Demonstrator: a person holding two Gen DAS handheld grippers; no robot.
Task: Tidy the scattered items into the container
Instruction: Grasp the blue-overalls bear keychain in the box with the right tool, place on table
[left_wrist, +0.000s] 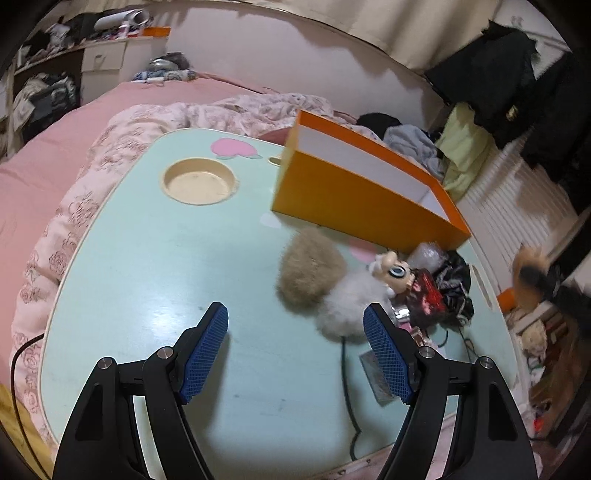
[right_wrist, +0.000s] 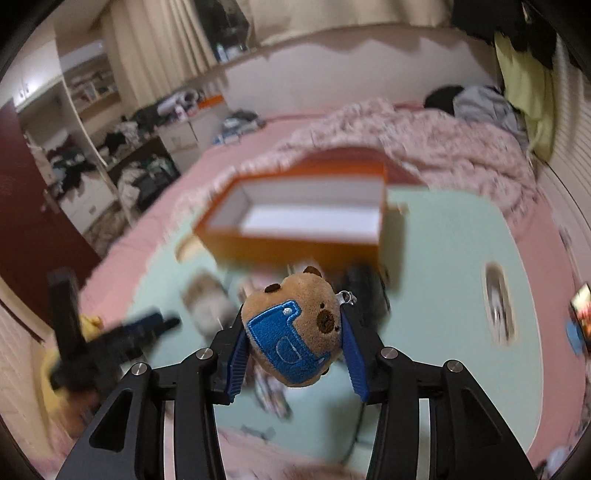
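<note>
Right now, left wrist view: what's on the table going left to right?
Round cup recess → tan fur pompom → white fluffy big-eyed doll → red packet → black patterned cloth.

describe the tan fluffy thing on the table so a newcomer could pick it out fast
Start at the orange box on the mint table; just in front of it lies the tan fur pom-pom. It touches a white plush doll, but it alone is plain, rounded and faceless.

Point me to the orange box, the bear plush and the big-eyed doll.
orange box (left_wrist: 354, 206): left wrist view, on its near outer wall.
bear plush (right_wrist: 295, 332): right wrist view, on its blue patch, between the fingers.
doll (left_wrist: 397, 272): left wrist view, on its eye.
</note>
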